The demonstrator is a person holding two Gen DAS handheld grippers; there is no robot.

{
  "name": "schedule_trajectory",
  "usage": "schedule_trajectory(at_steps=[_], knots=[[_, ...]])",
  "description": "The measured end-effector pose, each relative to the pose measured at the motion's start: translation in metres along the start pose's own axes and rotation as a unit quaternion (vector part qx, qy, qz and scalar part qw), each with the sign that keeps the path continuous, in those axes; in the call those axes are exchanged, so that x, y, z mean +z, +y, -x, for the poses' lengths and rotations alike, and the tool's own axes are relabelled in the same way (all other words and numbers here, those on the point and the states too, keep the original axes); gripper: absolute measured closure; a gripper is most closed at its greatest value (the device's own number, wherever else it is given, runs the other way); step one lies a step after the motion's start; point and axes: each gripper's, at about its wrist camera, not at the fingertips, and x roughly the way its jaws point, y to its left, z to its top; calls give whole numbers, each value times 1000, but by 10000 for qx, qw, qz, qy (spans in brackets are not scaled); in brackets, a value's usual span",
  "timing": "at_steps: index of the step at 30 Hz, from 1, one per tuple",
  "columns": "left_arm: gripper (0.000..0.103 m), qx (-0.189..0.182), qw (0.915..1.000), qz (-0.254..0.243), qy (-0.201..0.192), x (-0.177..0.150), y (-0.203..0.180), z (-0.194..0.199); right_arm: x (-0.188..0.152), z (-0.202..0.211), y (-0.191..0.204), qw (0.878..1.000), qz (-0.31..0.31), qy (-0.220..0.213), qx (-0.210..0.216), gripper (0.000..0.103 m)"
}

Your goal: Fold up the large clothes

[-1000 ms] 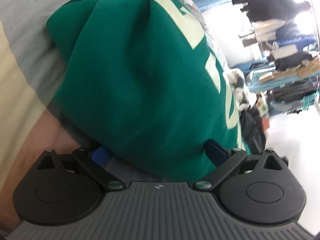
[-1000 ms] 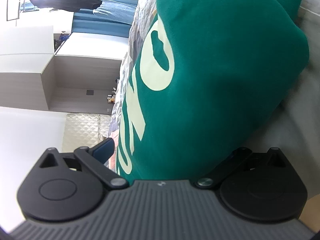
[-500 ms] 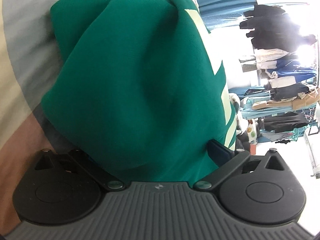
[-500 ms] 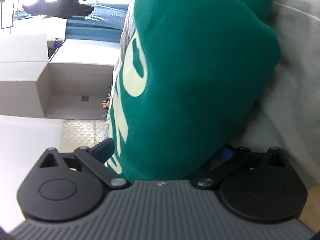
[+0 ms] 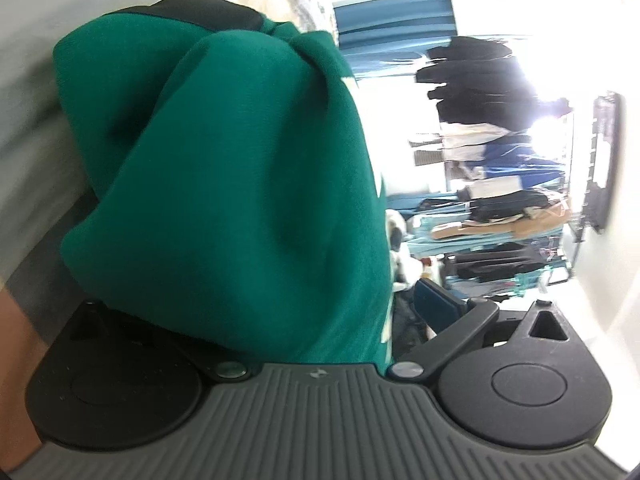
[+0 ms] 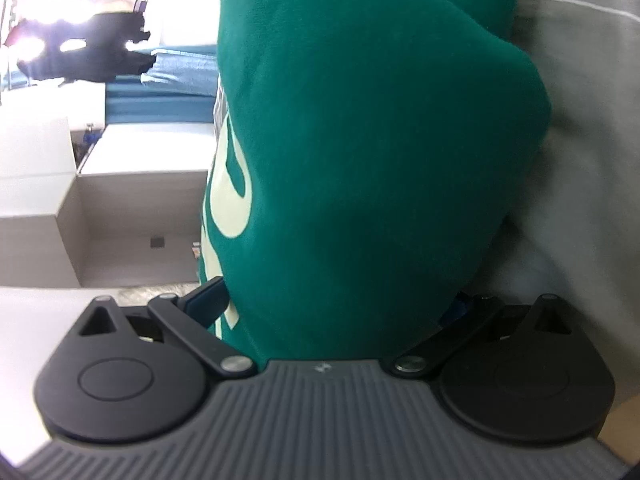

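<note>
Left gripper (image 5: 320,312): jaws spread wide with a thick bundle of green sweatshirt (image 5: 240,200) wedged between them; one blue fingertip (image 5: 436,306) shows on the right, the other is buried under cloth. The jaws look clamped on the bundle.
Right gripper (image 6: 336,312): jaws likewise wide around the same green sweatshirt (image 6: 372,160), a blue fingertip (image 6: 208,300) to the left, a sliver of blue to the right; it appears gripped.
Key relation: the garment sits directly between each pair of jaws and runs straight ahead of both, its folded bulk standing on edge; both hands are equally close, one at each end.
Garment surface: cream lettering (image 6: 232,184) faces the room side.
Support: a grey bed sheet (image 6: 580,120) lies against the garment's other side.
Far: a clothes rack (image 5: 492,92) with dark garments.
Judgement: the bundle seems mid-carry, to be laid down next.
</note>
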Motion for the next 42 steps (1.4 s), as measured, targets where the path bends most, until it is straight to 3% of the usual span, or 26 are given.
schedule_trajectory(at_steps=[5,9,15,20,29,32,37,42], knots=[[1,90,9999,56,30,-3,5,2,1,1,-4,9991,-249,-276,188,0],[0,384,9991,198,41,-2,10,-2,-1,2,3,9990,115,-250,363,0],[0,450,9979,460,-96,1,13,-5,-1,4,12,9966,529,-201,603,0],[0,419,9949,847,-361,0,17,-8,5,0,2,9977,372,-163,547,0],[0,632,9921,898,-599,2,18,-13,6,-7,7,9989,334,-261,205,0],[7,684,9926,806,-604,4,16,-11,3,-3,5,9988,254,-370,171,0],[25,778,9935,580,-601,14,5,-19,4,-13,3,9982,79,-568,168,0],[36,826,9947,228,-566,19,-2,-19,9,-28,7,9984,57,-563,96,0]])
